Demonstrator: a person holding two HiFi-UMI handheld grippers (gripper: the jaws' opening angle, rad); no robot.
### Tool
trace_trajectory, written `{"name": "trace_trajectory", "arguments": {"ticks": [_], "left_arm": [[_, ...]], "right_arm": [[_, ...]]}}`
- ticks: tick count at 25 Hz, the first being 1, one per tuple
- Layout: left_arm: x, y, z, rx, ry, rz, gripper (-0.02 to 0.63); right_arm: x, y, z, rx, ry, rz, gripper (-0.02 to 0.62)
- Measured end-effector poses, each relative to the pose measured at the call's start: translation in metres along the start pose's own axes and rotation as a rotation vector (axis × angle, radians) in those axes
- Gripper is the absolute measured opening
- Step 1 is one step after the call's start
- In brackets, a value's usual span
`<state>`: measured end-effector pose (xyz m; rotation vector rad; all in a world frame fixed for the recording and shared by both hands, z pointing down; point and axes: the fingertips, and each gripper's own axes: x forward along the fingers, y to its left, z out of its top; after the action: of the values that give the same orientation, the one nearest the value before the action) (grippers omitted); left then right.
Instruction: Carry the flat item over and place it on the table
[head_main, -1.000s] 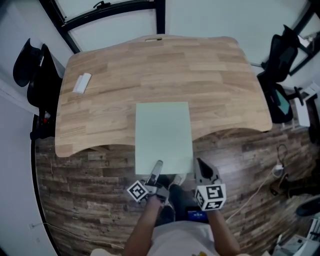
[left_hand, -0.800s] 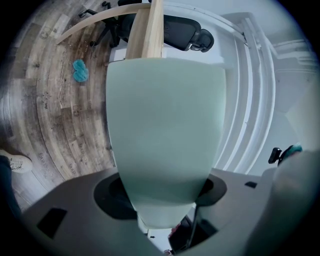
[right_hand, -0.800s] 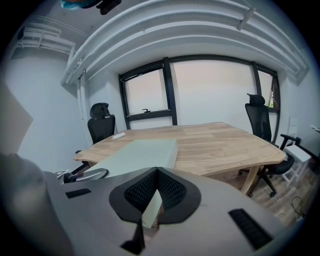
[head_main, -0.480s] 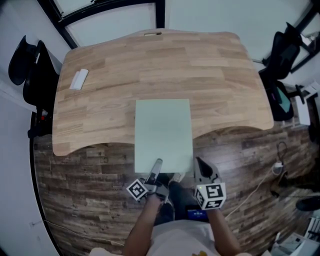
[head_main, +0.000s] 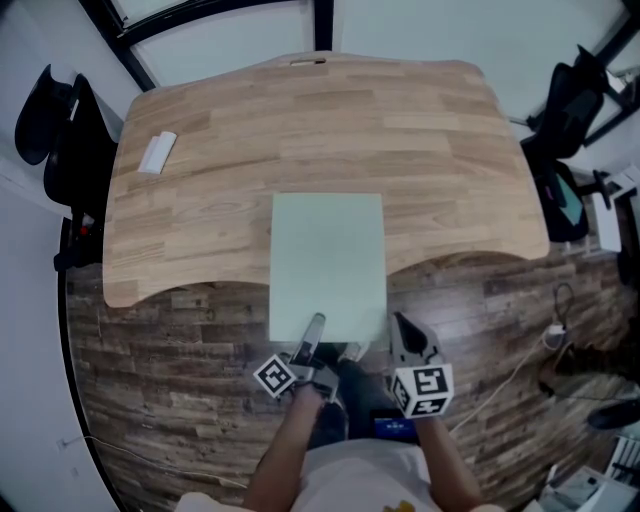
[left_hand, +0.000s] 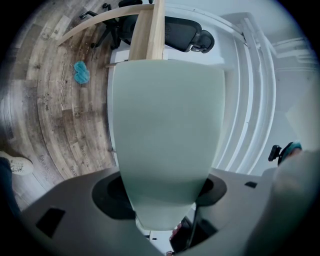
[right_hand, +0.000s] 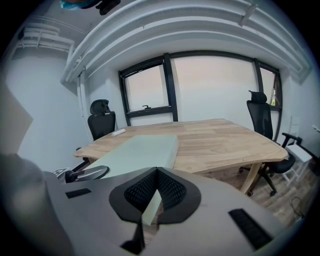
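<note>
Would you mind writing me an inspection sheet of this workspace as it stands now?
Surface: light wooden table, mostly bare; dark wood-plank floor beneath.
Job's things: pale green flat rectangular board, far part over the table, near end past the front edge; whether it rests on the wood cannot be told.
Clutter: small white oblong object near the table's far left corner.
Grippers: left gripper, jaws closed on the board's near edge; right gripper, jaws closed on its near right corner.
Cables: white cable lying on the floor at right.
Surroundings: black office chair on the left, second black office chair on the right; black-framed window behind the table.
</note>
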<state>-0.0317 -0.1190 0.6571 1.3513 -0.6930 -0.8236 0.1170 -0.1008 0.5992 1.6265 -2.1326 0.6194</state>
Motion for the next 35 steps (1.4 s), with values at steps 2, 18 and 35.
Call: {"name": "trace_trajectory", "arguments": {"ticks": [2, 18, 35], "left_arm": [[0.000, 0.001, 0.001, -0.004, -0.009, 0.006, 0.285], [-0.003, 0.007, 0.005, 0.023, -0.068, 0.070, 0.287], [0.017, 0.007, 0.001, 0.012, -0.079, 0.131, 0.305]], "right_arm": [[0.001, 0.000, 0.000, 0.000, 0.001, 0.003, -0.002], [-0.005, -0.004, -0.003, 0.009, -0.012, -0.005, -0.003], [-0.005, 0.000, -0.002, 0.003, -0.016, 0.008, -0.003]]}}
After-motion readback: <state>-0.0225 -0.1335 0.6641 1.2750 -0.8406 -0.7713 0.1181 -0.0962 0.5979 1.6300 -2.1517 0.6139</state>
